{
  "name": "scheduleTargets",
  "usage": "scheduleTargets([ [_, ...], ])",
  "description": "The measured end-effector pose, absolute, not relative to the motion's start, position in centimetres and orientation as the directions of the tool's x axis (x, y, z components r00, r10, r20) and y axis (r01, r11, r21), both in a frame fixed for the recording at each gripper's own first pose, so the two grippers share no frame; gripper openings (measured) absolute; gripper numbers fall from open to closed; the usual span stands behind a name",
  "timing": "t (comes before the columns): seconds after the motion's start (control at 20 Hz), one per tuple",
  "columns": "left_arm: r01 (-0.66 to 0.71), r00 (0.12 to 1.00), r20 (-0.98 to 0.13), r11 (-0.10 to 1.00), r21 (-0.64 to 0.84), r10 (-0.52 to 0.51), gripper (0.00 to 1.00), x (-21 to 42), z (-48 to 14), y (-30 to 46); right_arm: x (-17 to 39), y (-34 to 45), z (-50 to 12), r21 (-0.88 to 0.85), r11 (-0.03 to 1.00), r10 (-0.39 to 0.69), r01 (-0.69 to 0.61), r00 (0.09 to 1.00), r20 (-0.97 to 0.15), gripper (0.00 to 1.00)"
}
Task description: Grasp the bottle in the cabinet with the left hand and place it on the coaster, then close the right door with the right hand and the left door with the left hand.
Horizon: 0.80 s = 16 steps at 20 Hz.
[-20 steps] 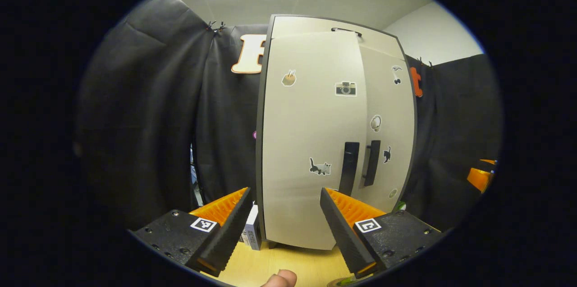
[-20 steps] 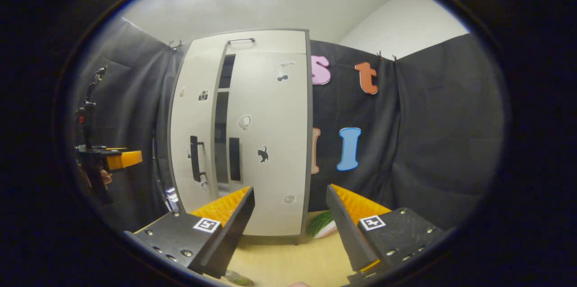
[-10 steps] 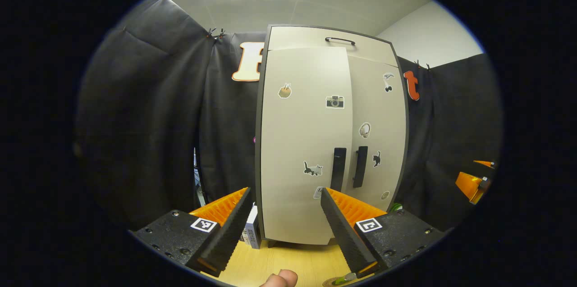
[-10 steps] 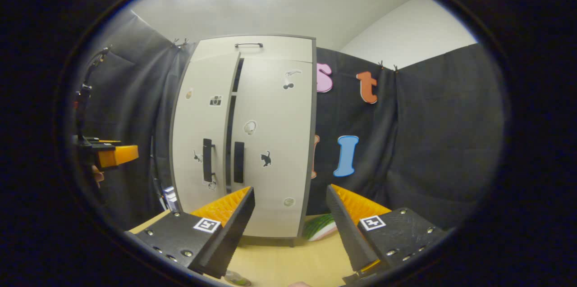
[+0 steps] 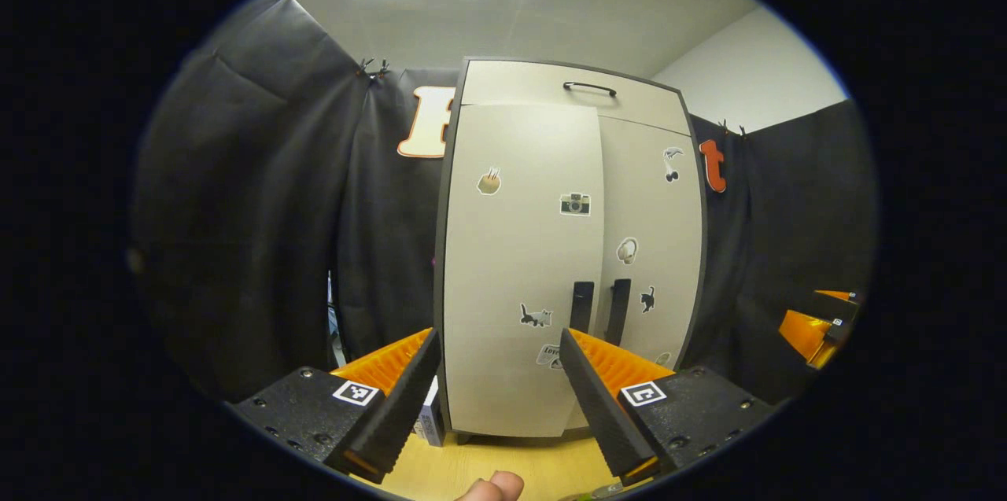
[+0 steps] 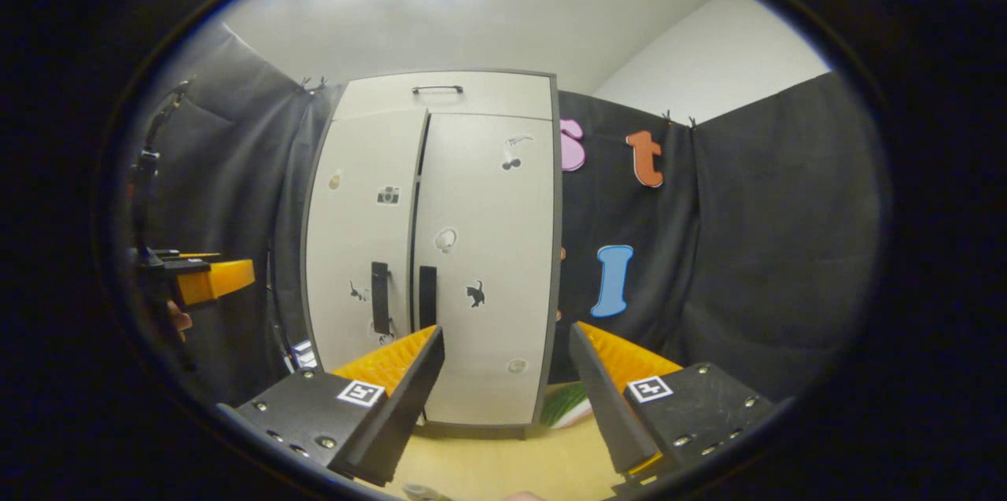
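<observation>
Cabinet (image 5: 519, 273) doors both shut, contents hidden

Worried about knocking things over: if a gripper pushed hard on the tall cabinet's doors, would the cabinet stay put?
Probably not firmly. The cabinet stands tall and narrow on the wooden table, so a high push might tip it. Its flat panel doors look rigid, unlikely to flex.

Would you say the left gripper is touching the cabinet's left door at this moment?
Apart. In the right gripper view, the left gripper sits off to the side of the cabinet's left door, with dark booth wall visible between them.
</observation>
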<state>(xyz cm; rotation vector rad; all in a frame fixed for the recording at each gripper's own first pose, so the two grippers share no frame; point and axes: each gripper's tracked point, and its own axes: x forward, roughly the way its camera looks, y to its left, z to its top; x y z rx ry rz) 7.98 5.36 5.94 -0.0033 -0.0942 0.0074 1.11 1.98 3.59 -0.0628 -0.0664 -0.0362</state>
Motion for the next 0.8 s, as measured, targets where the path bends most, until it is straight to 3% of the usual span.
scheduleTargets([
  [0.3, 0.024, 0.993, 0.118, 0.999, -0.025, -0.021, 0.96, 10.3, 6.8, 5.7, 2.1, 4.8, 4.2, -0.027, 1.0, 0.019, -0.016, 0.995, 0.099, 0.96],
  [0.65, 0.126, 0.988, 0.09, 0.992, -0.018, -0.124, 0.99, 12.7, 5.1, 5.3, 3.6, 5.8, 3.4, -0.051, 0.997, -0.061, 0.066, 0.994, 0.092, 0.96],
  [0.8, 0.149, 0.987, 0.072, 0.989, -0.026, -0.147, 0.96, 12.9, 4.7, 5.2, 3.7, 6.7, 3.2, -0.05, 0.997, -0.057, 0.061, 0.995, 0.082, 0.96],
])
